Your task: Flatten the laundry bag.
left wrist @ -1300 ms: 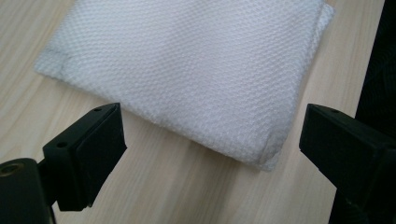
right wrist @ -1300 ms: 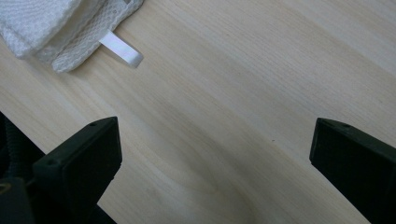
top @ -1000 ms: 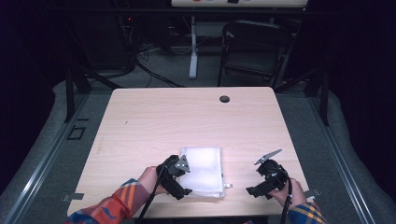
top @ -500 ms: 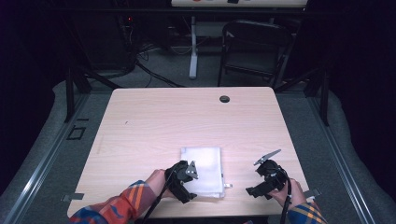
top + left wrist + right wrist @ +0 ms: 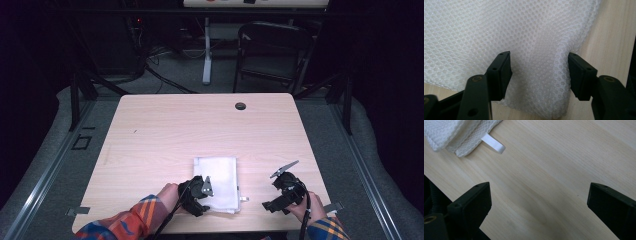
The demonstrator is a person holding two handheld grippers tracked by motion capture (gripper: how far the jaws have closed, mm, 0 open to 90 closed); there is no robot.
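Observation:
A folded white mesh cloth (image 5: 219, 172) lies flat on the wooden table (image 5: 175, 130), near its front edge. My left gripper (image 5: 206, 196) is down at the cloth's near left corner. In the left gripper view its jaws (image 5: 539, 72) have just been closing and straddle that corner of the cloth (image 5: 499, 32). A wide gap remains and the pads do not press on the weave. My right gripper (image 5: 275, 201) hovers to the right of the cloth, open (image 5: 539, 200) over bare wood. The cloth's edge (image 5: 446, 130) and its white tag (image 5: 494, 143) lie beyond its left jaw.
A small dark round hole cover (image 5: 240, 106) sits near the table's far edge. Behind the table stand a black chair (image 5: 272, 50) and a white stand (image 5: 206, 50) among floor cables. The front table edge runs just below both hands.
My left gripper has slid right and down onto the cloth's near left corner. The right gripper has kept still.

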